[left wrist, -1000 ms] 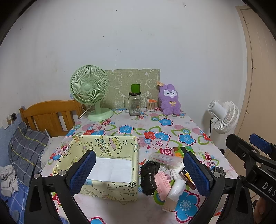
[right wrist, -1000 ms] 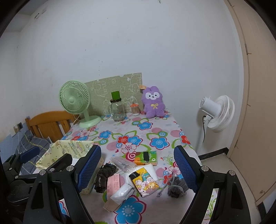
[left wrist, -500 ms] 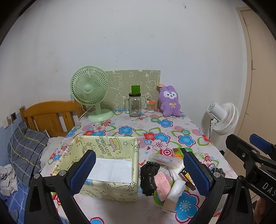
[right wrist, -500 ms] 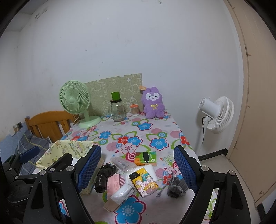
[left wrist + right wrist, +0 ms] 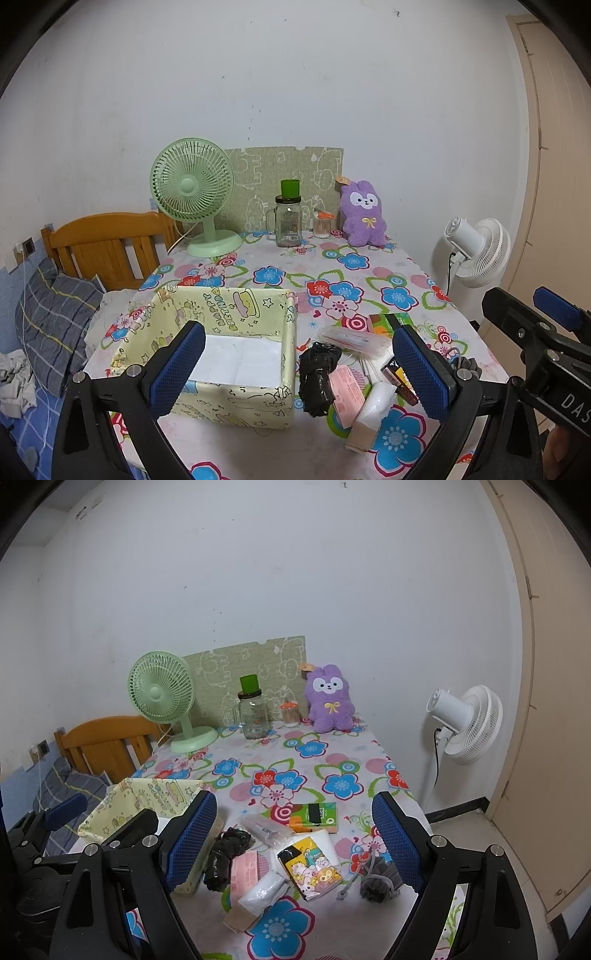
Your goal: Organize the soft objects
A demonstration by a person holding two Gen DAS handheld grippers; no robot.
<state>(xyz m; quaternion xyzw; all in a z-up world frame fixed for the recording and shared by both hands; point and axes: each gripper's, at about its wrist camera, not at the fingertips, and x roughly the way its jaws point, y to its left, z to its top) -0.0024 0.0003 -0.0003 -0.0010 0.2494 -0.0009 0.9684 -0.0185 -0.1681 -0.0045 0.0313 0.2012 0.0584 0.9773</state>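
A yellow patterned box [image 5: 236, 332] stands open and empty on the near left of the floral table; it also shows in the right wrist view [image 5: 147, 794]. Right of it lies a pile: a black crumpled bag [image 5: 318, 373] [image 5: 225, 856], a white tissue pack [image 5: 373, 410] [image 5: 264, 890], a pink packet [image 5: 245, 873], a cartoon-print pack [image 5: 314, 866], a green-orange pack [image 5: 316, 814] and a grey drawstring pouch [image 5: 380, 880]. My left gripper [image 5: 295, 373] is open and empty above the box's right edge. My right gripper [image 5: 293, 845] is open and empty above the pile.
At the table's back stand a green fan [image 5: 195, 192], a glass jar with green lid [image 5: 289, 218], a small swab jar [image 5: 322, 227] and a purple plush rabbit [image 5: 362, 212]. A white floor fan [image 5: 476, 251] is right of the table, a wooden bed [image 5: 107, 247] to the left.
Both views have shifted only slightly. Nothing on the table has moved, and both grippers stay open.
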